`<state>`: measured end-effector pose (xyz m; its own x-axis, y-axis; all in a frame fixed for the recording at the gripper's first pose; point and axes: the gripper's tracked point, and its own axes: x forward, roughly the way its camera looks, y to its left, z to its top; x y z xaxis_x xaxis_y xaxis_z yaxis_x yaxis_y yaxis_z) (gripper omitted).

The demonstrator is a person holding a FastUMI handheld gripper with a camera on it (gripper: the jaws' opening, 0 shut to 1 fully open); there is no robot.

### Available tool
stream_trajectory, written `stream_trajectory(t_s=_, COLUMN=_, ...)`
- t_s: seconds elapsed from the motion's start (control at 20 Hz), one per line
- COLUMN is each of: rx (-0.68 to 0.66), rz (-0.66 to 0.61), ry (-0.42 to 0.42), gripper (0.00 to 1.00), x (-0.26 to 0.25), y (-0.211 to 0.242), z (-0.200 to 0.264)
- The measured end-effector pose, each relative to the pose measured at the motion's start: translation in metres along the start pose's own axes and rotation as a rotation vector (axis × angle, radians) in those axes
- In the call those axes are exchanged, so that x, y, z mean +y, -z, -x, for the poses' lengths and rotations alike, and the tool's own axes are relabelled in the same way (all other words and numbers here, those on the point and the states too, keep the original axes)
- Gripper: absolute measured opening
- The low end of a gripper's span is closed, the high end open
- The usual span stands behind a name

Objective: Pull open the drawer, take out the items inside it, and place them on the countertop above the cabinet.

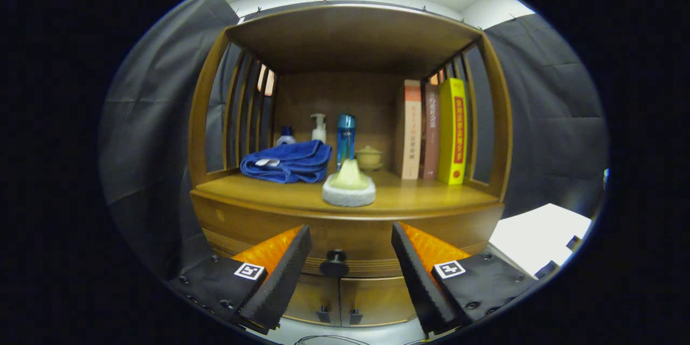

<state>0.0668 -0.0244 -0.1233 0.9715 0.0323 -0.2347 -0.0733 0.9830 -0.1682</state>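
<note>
1. Spread wide and holding nothing, the gripper (350, 269) fingers flank the round dark drawer knob (334, 263).
2. Beyond, the wooden drawer (356, 232) sits closed; its contents are hidden.
3. A round white-and-cream sponge-like item (349, 187) rests on the wooden desk (431, 199); emptied or unopened, I cannot judge.

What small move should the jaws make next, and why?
Hard to settle. The drawer is shut, its knob sits just ahead of the gripper, between its open jaws, and a towel lies on the countertop. That fits a full drawer or one emptied and reshut. I'd probably just hold, jaws open, centred on the knob.
</note>
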Motion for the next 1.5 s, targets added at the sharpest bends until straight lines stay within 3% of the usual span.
stream_trajectory(t_s=0.3, rx=-0.085, rz=0.059, ry=0.047, gripper=0.99, x=-0.036, y=-0.06, z=0.045)
stream_trajectory(t_s=0.5, rx=-0.076, rz=0.007, ry=0.091, gripper=0.98, x=-0.036, y=-0.065, z=0.087)
stream_trajectory(t_s=0.7, rx=-0.077, rz=-0.058, ry=0.067, gripper=0.98, x=-0.025, y=-0.067, z=0.121)
stream_trajectory(t_s=0.95, rx=-0.112, rz=-0.087, ry=0.017, gripper=0.98, x=-0.013, y=-0.087, z=0.133)
stream_trajectory(t_s=1.5, rx=-0.087, rz=-0.069, ry=-0.007, gripper=0.99, x=0.002, y=-0.071, z=0.132)
